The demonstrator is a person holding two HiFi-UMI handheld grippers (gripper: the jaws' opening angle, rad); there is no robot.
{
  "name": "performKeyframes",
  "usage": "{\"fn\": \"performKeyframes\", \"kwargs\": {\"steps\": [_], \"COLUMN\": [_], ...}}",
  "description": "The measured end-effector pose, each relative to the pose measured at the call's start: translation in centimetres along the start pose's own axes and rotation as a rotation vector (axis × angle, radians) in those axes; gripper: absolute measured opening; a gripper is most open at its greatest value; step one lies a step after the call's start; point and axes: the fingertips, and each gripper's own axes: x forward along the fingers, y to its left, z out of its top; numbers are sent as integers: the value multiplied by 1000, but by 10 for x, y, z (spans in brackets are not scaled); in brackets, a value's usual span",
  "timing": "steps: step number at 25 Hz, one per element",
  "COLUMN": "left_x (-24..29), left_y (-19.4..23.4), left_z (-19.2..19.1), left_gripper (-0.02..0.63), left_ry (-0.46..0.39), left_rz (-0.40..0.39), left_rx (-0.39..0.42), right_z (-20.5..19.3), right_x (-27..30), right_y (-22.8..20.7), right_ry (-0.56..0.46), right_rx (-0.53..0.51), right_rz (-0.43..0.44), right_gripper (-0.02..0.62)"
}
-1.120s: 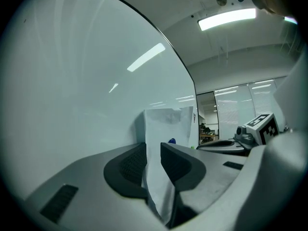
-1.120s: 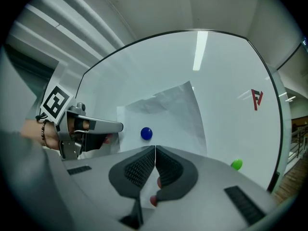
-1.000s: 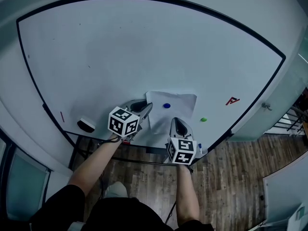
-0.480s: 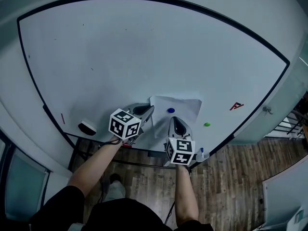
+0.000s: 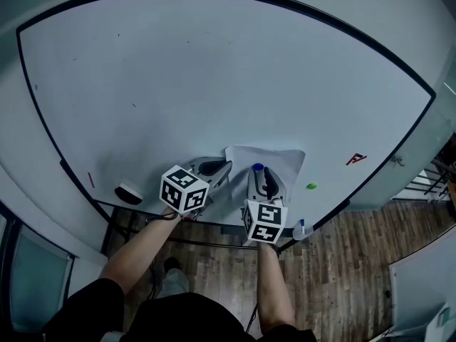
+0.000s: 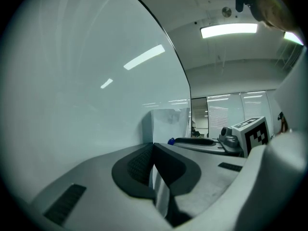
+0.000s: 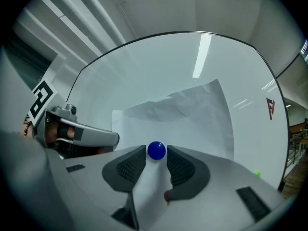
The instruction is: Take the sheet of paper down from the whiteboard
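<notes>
**Head view:** The left gripper (image 5: pixel 225 167) is clamped on the left edge of the sheet of paper (image 5: pixel 281 159). A blue magnet (image 5: pixel 257 167) pins the sheet flat to the whiteboard (image 5: pixel 214 70). The right gripper (image 5: pixel 258 174) reaches that magnet. If the left pulls before the magnet is off, the sheet will likely tear or crumple.

**Left gripper view:** The pads (image 6: pixel 137 165) are closed with the paper's edge pinched between them. The rest of the sheet runs away along the board.

**Right gripper view:** The jaws have just been opening and stand apart. The magnet sits between the fingertips (image 7: pixel 136 154), not squeezed, with the sheet right behind it. An off-centre squeeze could let the round magnet slip out or snag the paper.
</notes>
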Motion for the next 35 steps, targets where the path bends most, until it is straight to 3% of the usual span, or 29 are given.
{"fn": "performKeyframes", "kwargs": {"steps": [11, 35], "left_x": [-1, -12], "left_y": [-2, 4], "left_z": [0, -17], "left_gripper": [21, 21], "left_ry": [-1, 28], "left_rz": [-35, -42], "left_rx": [5, 5], "right_z": [2, 4], "right_x": [7, 7], "right_y": [0, 3], "right_ry": [2, 0], "right_rx": [-42, -20], "right_rz": [-66, -64], "right_gripper": [133, 132]}}
